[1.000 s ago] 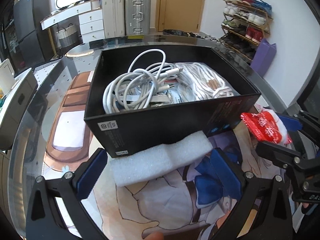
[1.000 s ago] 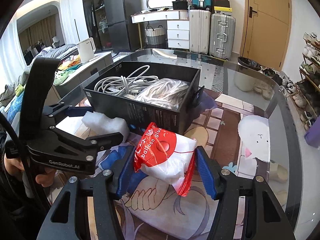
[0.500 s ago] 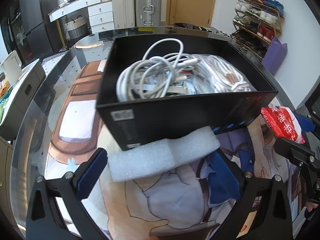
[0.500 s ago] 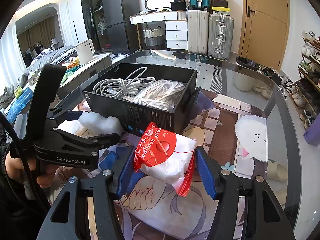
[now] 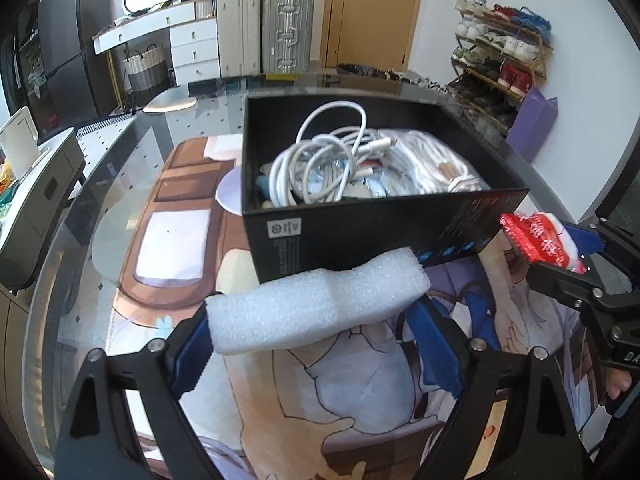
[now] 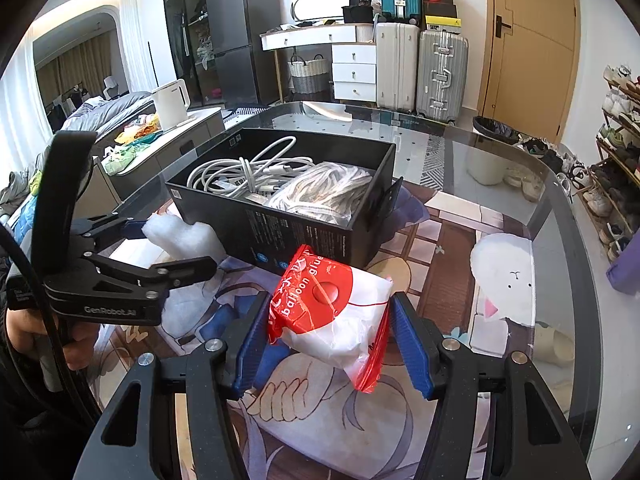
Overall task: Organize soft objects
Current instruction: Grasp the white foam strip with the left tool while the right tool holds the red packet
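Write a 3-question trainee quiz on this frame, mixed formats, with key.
1. True or false: the left gripper is shut on the white foam piece.
2. What does the right gripper hold? A) cable B) red-and-white balloon glue bag C) nothing
3. Fill in: the white cables lie inside the black ____.

Key: 1 true; 2 B; 3 box.
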`<control>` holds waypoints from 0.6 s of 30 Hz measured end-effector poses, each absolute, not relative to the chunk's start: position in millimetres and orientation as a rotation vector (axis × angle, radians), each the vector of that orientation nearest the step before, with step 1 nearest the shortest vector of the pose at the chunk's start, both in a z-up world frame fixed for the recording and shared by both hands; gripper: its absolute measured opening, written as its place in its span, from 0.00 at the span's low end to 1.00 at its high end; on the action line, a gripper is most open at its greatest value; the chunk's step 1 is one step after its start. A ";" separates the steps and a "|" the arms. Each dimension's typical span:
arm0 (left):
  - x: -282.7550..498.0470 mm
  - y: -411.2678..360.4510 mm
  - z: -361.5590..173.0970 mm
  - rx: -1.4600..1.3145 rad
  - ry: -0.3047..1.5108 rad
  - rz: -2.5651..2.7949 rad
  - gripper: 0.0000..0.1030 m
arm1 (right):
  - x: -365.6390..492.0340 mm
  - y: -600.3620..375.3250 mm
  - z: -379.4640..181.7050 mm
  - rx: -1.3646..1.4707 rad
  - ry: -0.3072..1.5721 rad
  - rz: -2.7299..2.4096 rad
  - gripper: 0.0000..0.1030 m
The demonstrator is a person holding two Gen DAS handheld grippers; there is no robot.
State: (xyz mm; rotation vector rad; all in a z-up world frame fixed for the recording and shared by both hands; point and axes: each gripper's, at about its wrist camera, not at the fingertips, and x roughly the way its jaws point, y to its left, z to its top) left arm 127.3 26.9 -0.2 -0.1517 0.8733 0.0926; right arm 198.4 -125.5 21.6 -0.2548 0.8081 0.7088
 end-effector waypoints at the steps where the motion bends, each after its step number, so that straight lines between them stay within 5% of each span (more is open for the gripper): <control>1: 126.2 27.3 2.2 -0.147 0.864 0.092 0.87 | 197.9 -125.5 22.3 -0.255 0.806 0.711 0.59; 18: 116.6 40.4 46.4 -0.103 0.705 0.035 0.87 | 184.1 -120.7 45.2 -0.232 0.687 0.749 0.59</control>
